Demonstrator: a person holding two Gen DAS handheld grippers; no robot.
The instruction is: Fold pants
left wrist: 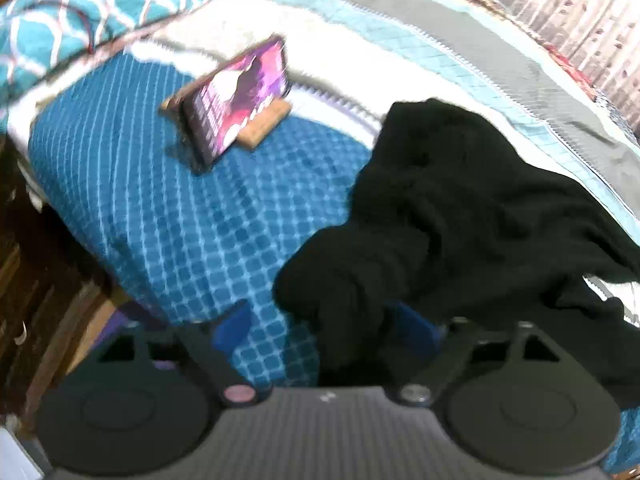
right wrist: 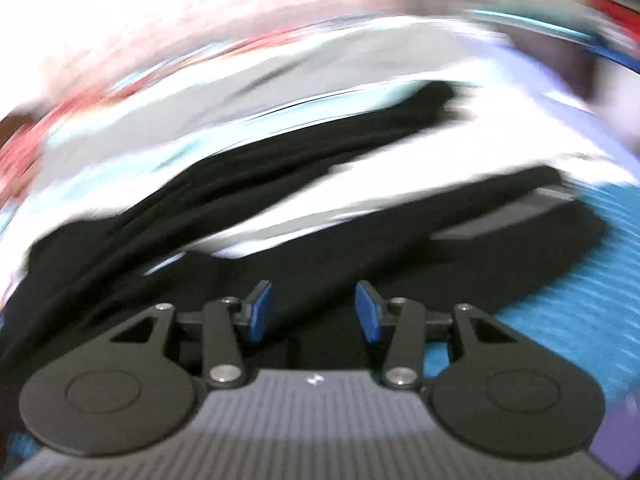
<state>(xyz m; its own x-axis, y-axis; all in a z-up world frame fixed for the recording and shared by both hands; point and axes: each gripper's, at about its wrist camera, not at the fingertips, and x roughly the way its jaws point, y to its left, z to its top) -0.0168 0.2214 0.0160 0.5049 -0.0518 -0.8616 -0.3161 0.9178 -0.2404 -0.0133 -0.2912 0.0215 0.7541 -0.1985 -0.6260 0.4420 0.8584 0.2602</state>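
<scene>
The pants (left wrist: 460,216) lie crumpled on the bed (left wrist: 160,208). The left gripper (left wrist: 324,328) has its jaws spread with cloth bunched between them; the right gripper (right wrist: 314,310) has its jaws apart above the fabric, pinching nothing. The cloth looks soft, limp and light, so grasp it at the waistband or a hem.

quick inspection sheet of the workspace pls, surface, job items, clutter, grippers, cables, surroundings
surface: bed with a blue checked quilt bordered by white, teal and grey bands.
job's things: black pants lie crumpled on the quilt; the right wrist view shows their legs stretched out, blurred.
clutter: phone with a lit screen, propped on a wooden stand beside the pants, apart from them.
grippers: left gripper open, a fold of the pants between its fingers, grip unclear; right gripper open over the pants, nothing between its pads.
cables: nothing seen.
surroundings: teal patterned pillow at the bed's far corner; dark floor to the left.
</scene>
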